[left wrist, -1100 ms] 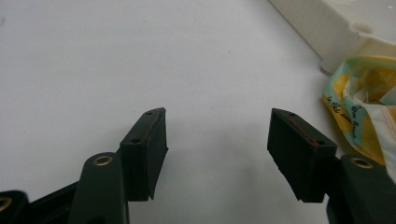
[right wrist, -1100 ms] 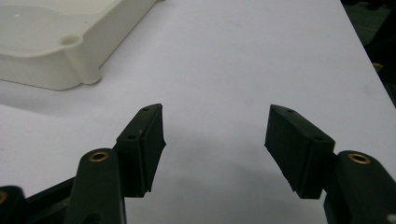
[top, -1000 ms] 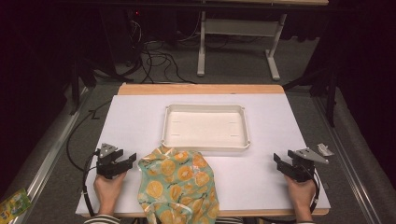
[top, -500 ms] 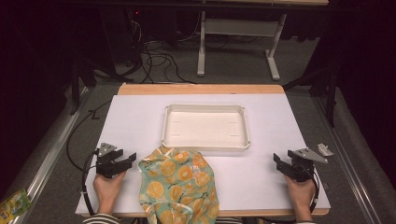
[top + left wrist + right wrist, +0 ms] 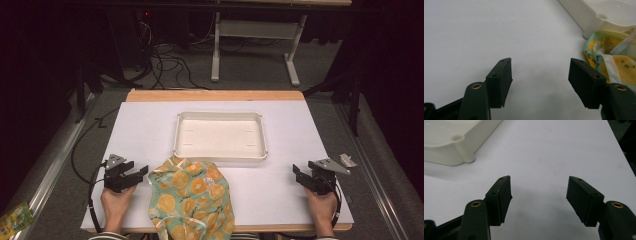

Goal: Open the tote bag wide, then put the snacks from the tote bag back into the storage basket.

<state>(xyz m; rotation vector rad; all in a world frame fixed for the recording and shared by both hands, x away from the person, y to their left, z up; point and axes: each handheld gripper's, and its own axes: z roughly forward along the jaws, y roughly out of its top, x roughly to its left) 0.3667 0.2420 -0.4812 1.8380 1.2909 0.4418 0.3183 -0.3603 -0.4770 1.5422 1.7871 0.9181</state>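
High view — cloth (image 5: 192, 196) overhanging table (image 5: 150, 130) edge

On my feed from the right tool's (image 5: 539, 195) camera, the two black jaws come up from the bottom of the frame, spread wide with nothing between them, just bare white worktop (image 5: 554, 152). Brass-coloured screws show on each jaw arm near the bottom corners. Upper left of the frame there's a corner of a cream plastic tray (image 5: 454, 145) sitting on the worktop, well apart from the jaws. Far right edge goes dark where the worktop ends.
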